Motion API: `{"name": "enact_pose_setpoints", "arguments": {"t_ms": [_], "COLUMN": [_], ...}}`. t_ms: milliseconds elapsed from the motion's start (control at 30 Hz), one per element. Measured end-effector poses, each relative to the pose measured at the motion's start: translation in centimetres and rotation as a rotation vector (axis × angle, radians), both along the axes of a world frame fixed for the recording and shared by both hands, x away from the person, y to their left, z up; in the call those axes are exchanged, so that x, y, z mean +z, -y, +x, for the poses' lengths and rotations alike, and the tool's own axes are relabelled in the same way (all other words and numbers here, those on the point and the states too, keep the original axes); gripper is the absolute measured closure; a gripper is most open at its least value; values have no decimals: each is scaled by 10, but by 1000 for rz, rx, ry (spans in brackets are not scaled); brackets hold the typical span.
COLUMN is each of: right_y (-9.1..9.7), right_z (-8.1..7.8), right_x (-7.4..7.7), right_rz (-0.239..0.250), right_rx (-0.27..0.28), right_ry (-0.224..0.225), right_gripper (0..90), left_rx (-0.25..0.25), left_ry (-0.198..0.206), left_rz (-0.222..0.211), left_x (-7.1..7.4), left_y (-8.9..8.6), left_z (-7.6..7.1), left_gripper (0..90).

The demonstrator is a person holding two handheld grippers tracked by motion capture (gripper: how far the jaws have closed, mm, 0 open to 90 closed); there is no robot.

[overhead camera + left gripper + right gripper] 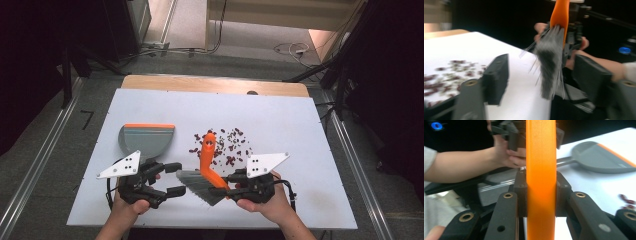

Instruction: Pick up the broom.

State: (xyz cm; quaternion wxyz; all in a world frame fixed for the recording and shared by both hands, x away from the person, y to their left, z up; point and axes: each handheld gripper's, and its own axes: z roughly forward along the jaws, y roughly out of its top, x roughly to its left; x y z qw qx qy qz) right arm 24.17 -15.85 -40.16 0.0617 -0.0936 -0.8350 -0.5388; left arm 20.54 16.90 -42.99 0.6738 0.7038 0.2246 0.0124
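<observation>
1. Right gripper (pixel 231 181): nearest you on the right, your hand under it. Its jaws are clamped on the brush handle; in the right gripper view the pads (pixel 520 192) press flat on both sides of the orange bar. The firm pinch likely serves to keep the brush steady for sweeping.
2. Brush (pixel 206 165): orange handle, grey bristle head (pixel 192 181). It lies just in front of you, between the two grippers, with the handle end reaching toward the scatter. In the left gripper view the bristles (pixel 550 67) hang blurred, so I cannot say for certain whether they touch the board.
3. Left gripper (pixel 175 178): beside the bristle head, jaws standing apart with nothing pressed between them, apparently freed to take the dustpan.
4. Dustpan (pixel 145 137): grey with an orange lip, flat on the board just beyond your left gripper, its handle pointing back at you, within easy reach.
5. Beans (pixel 227 147): small dark red pieces strewn around the handle's far end, right of the dustpan.
6. Board (pixel 300 130): white, covering the tabletop.
</observation>
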Motion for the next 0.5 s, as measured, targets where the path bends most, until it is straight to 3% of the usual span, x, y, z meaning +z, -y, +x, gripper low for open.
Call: {"name": "enact_pose_setpoints", "arguments": {"t_ms": [33, 167, 233, 367, 400, 500], "right_y": [2, 8, 10, 13, 16, 20], "right_z": [1, 5, 8, 11, 13, 16], "right_x": [0, 3, 4, 3, 3, 3], "right_rz": [-4, -36, -62, -110, -142, -164], "right_rx": [-16, -123, -189, -271, -322, -363], "right_ry": [8, 29, 36, 55, 79, 95], "right_gripper": [688, 688, 687, 688, 688, 687], "left_rx": [45, 88, 100, 124, 133, 161], "left_ry": [-4, -10, 4, 10, 10, 24], "left_rz": [12, 32, 44, 51, 54, 77], "left_x": [-1, -2, -3, -4, -4, -6], "left_y": [-4, -7, -7, -8, -9, -12], "left_z": [1, 2, 2, 1, 1, 0], "left_gripper": [192, 38, 4, 2, 2, 2]}}
